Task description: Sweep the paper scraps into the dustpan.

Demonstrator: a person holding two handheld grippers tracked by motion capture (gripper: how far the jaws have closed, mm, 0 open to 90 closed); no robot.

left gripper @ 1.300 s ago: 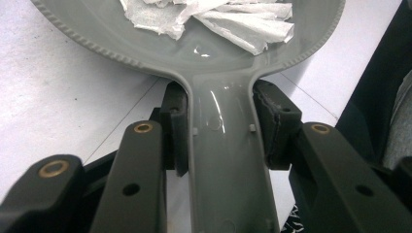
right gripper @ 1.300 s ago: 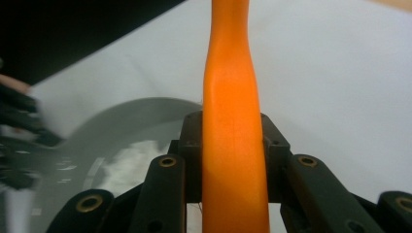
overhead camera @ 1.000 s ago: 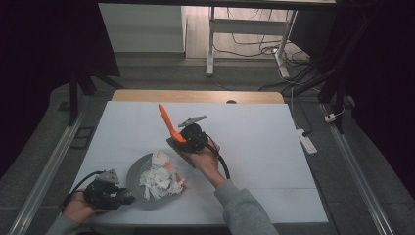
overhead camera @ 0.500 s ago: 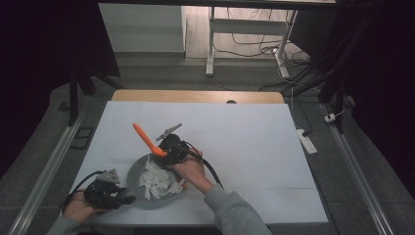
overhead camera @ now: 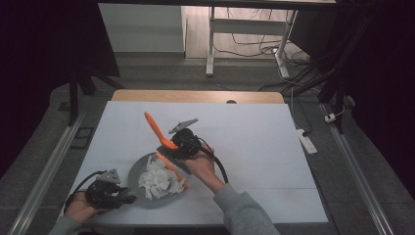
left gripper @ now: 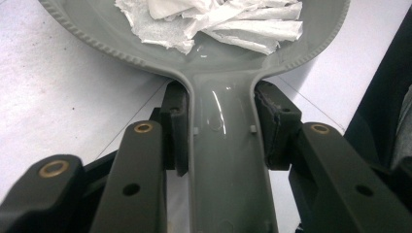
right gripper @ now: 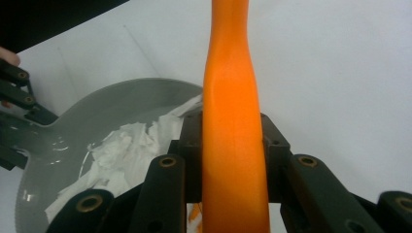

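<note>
A grey pan (overhead camera: pixel 135 171) holding torn white paper scraps (overhead camera: pixel 155 180) sits near the front left of the white table. My left gripper (overhead camera: pixel 122 198) is shut on the pan's handle (left gripper: pixel 226 160), pads pressed to both of its sides, with the scraps (left gripper: pixel 218 22) just ahead. My right gripper (overhead camera: pixel 172 147) is shut on an orange utensil (overhead camera: pixel 154 126). The utensil's handle (right gripper: pixel 233 121) slants up and to the left, while its lower end reaches down among the scraps at the pan's right side. The pan (right gripper: pixel 97 111) lies left of the handle in the right gripper view.
White cover (overhead camera: pixel 254 147) spreads across the table, with a wooden strip (overhead camera: pixel 195 96) along the far edge. A power strip (overhead camera: pixel 304 141) lies on the floor to the right, and desk legs and cables stand beyond the table.
My right gripper carried the orange utensil left to the pan, then drew back slightly right and up. The left gripper and the pan stayed still.
</note>
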